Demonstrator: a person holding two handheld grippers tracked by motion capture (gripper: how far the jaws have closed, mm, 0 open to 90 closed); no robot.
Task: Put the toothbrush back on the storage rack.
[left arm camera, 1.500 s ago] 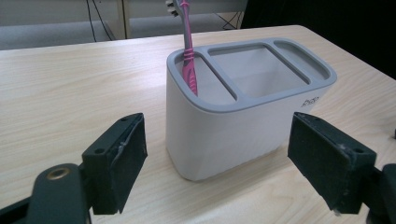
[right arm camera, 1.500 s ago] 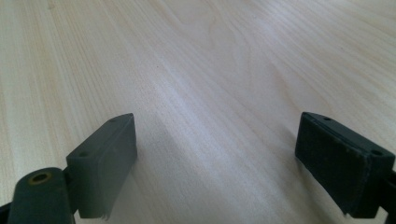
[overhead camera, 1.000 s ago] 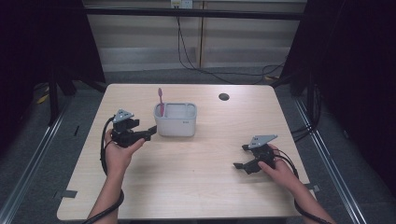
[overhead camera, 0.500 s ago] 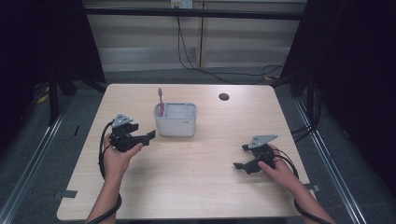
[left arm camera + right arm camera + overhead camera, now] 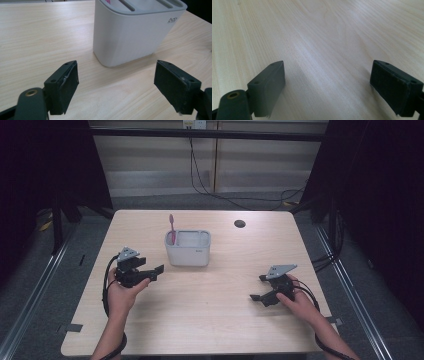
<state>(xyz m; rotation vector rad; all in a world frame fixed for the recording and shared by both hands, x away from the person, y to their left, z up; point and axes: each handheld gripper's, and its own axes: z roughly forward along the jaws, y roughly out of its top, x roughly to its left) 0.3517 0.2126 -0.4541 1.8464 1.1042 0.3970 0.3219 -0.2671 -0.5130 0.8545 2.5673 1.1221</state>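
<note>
The bench (image 5: 220, 320) carries a white holder (image 5: 188, 248) set left of centre toward the far side. A pink toothbrush (image 5: 171, 227) stands upright in the holder's left slot, head up. A dark round hole (image 5: 239, 224) lies in the bench top near the far edge, well apart from the holder on its right.

The left claw (image 5: 157, 271) is held in the left hand (image 5: 122, 290) near the holder's near-left corner, apart from it. Its jaws are released and spread wide, with nothing between them. In the left gripper view, the left claw (image 5: 117, 87) points at the holder (image 5: 135, 32), which stands just ahead of the open jaws and is not touched. Slots show in the holder's grey top, with a trace of pink at one.

The right claw (image 5: 257, 290) is held in the right hand (image 5: 297, 300) on the near-right part of the bench, well apart from the holder. Its jaws are released and spread wide. In the right gripper view, the right claw (image 5: 327, 87) hangs low over bare wood grain, gripping nothing.
</note>
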